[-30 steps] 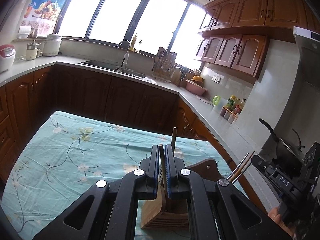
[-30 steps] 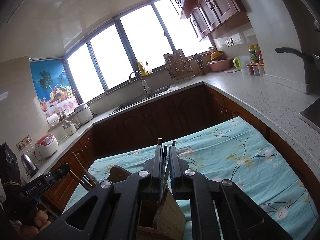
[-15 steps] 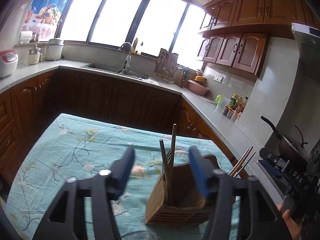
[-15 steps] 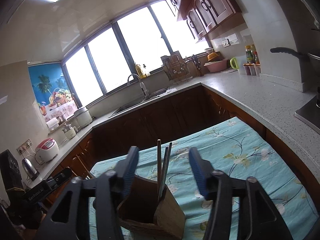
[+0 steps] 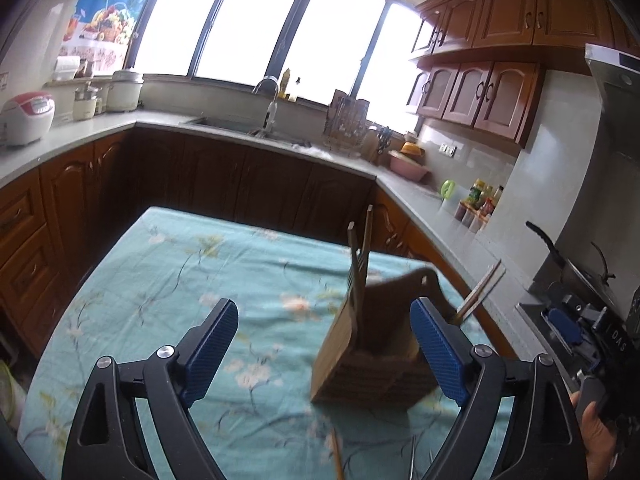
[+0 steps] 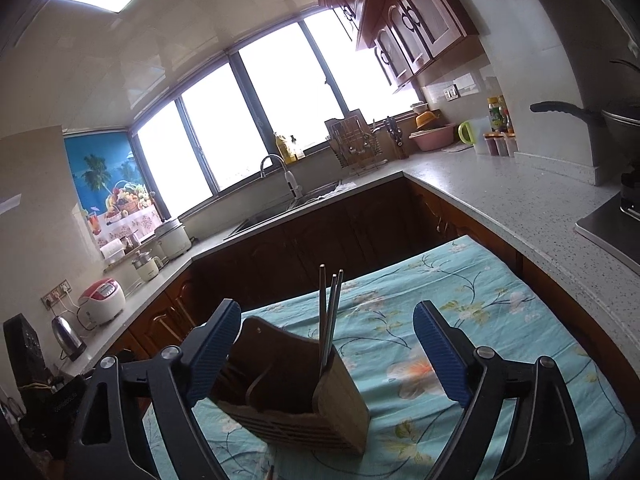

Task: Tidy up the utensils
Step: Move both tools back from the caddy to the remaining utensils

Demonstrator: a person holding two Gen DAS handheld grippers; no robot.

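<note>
- The left gripper [image 5: 324, 354] is standing released: its jaws have just been opening, and nothing is being pressed between the blue pads [image 5: 210, 354].
- The wooden utensil holder [image 5: 372, 354] is sitting on the floral tablecloth [image 5: 192, 280], ahead of the left gripper and toward its right finger, untouched by either pad.
- Two wooden-handled utensils [image 5: 360, 252] are standing in the holder's near compartment, leaning slightly.
- A pair of chopsticks [image 5: 482, 290] is leaning out of the holder's far-right side.
- The right gripper [image 6: 328, 354] is likewise standing released: its jaws have just been opening, with the holder [image 6: 296, 400] lying ahead between the fingers, not clamped.
- Three metal utensil handles [image 6: 330, 312] are standing upright in the holder's right compartment, centred ahead of the right gripper.
- Part of a hand [image 5: 596, 436] is showing at the right edge of the left wrist view.
</note>
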